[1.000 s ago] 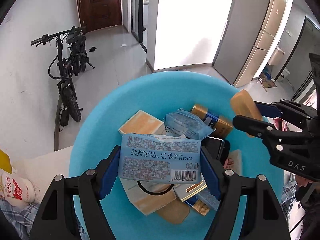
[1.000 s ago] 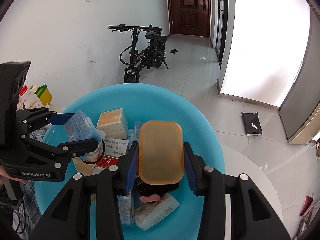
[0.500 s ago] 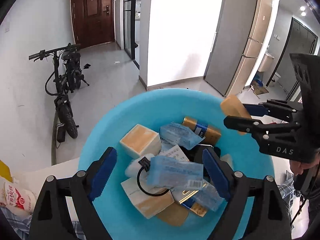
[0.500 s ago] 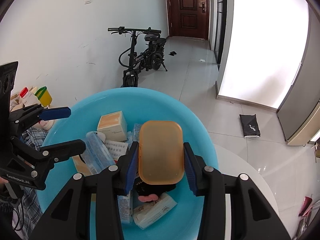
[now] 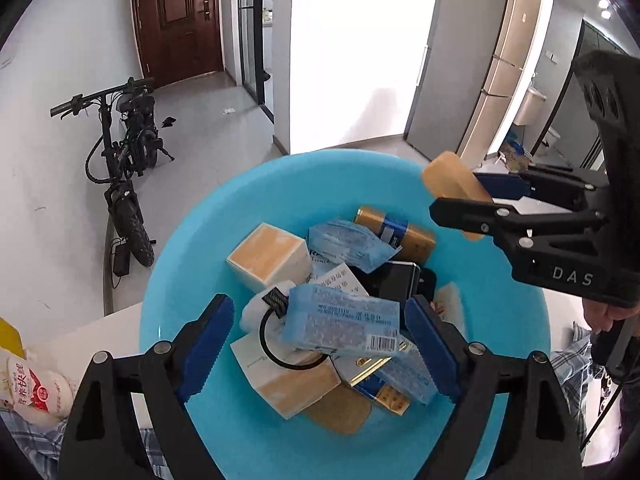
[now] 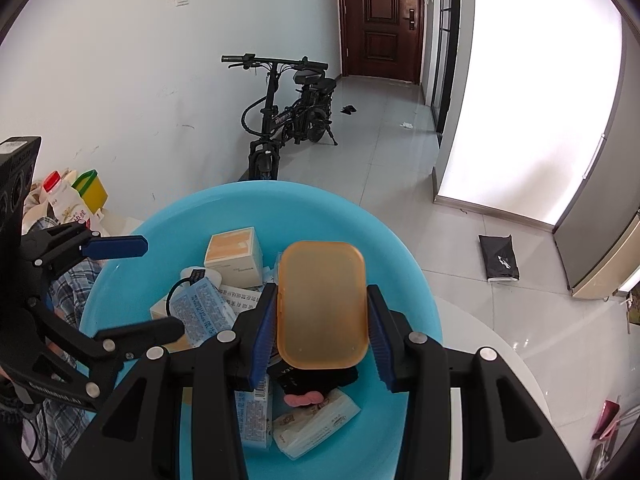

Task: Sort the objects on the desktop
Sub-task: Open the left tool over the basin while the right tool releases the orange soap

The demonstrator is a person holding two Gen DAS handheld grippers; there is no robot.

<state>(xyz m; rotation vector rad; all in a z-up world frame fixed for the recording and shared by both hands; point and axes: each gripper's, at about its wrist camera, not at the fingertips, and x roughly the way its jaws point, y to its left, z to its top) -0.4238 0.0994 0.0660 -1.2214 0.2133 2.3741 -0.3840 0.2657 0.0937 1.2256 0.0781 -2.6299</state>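
Observation:
A blue plastic basin (image 5: 192, 280) (image 6: 400, 248) holds several small items: boxes, tissue packs, a gold and blue box (image 5: 394, 232), a black phone (image 5: 394, 278). My left gripper (image 5: 320, 336) is open above the basin; a light blue tissue pack (image 5: 342, 326) (image 6: 202, 312) lies loose on the pile between its fingers. My right gripper (image 6: 322, 320) is shut on an orange plastic case (image 6: 322, 308) (image 5: 450, 180) and holds it over the basin. It shows at the right of the left wrist view.
The basin stands on a white table (image 6: 500, 360). A milk pouch (image 5: 28, 384) and a yellow container (image 6: 90, 190) sit at the left. A black folding bike (image 6: 288, 112) stands by the wall on the tiled floor. A black bag (image 6: 498, 258) lies on the floor.
My left gripper opened and let go of the light blue tissue pack, which dropped onto the pile in the basin. My right gripper keeps holding the orange case.

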